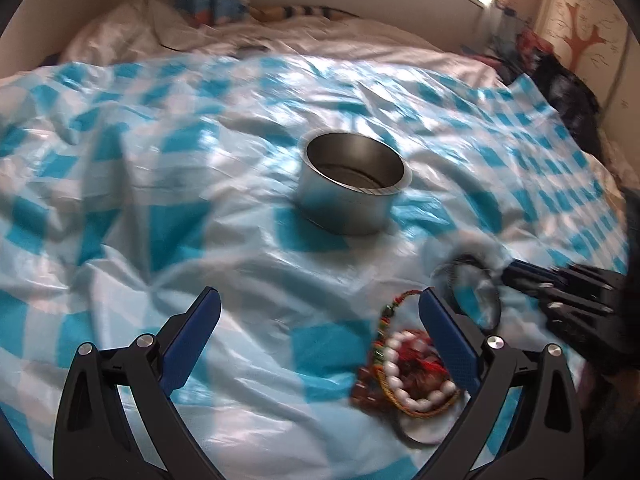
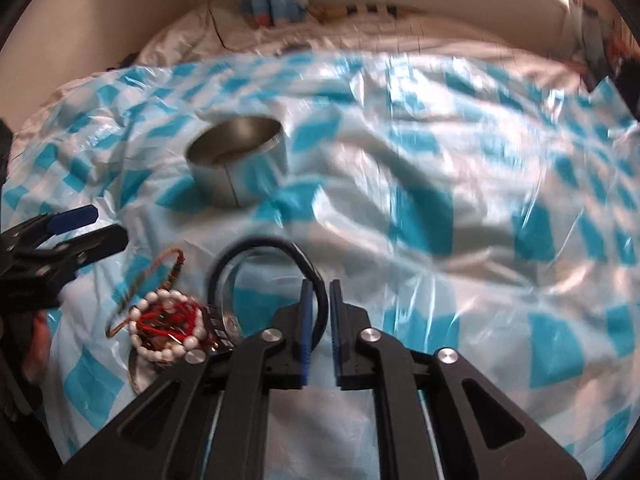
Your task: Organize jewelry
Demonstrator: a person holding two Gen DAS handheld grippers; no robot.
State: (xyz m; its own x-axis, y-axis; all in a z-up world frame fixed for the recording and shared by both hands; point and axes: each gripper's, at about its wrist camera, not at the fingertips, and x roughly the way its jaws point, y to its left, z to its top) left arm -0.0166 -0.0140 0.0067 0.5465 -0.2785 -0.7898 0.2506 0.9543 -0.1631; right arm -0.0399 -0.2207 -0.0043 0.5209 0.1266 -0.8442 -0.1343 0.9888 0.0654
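Wide-spread blue fingers of the left gripper [image 1: 320, 310] hover empty over the checked sheet [image 1: 168, 216]; a heap of bracelets [image 1: 404, 372] lies beside its right finger, toward the sheet's near edge, and a metal tin [image 1: 352, 184] stands mid-sheet. From the right wrist, the right gripper [image 2: 321, 292] is nearly closed, a black band [image 2: 264, 256] looped between its fingers; whether it is pinched is unclear.

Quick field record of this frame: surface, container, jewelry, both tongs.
surface: blue-and-white checked plastic sheet over a bed
container: round metal tin, open top, upright; contents unclear
jewelry pile: white bead bracelet, braided cord bracelet, red thread pieces, beside the tin
black bangle: loop passes between the right tongs; grip unclear through blur
left tongs: wide open, empty, next to the pile
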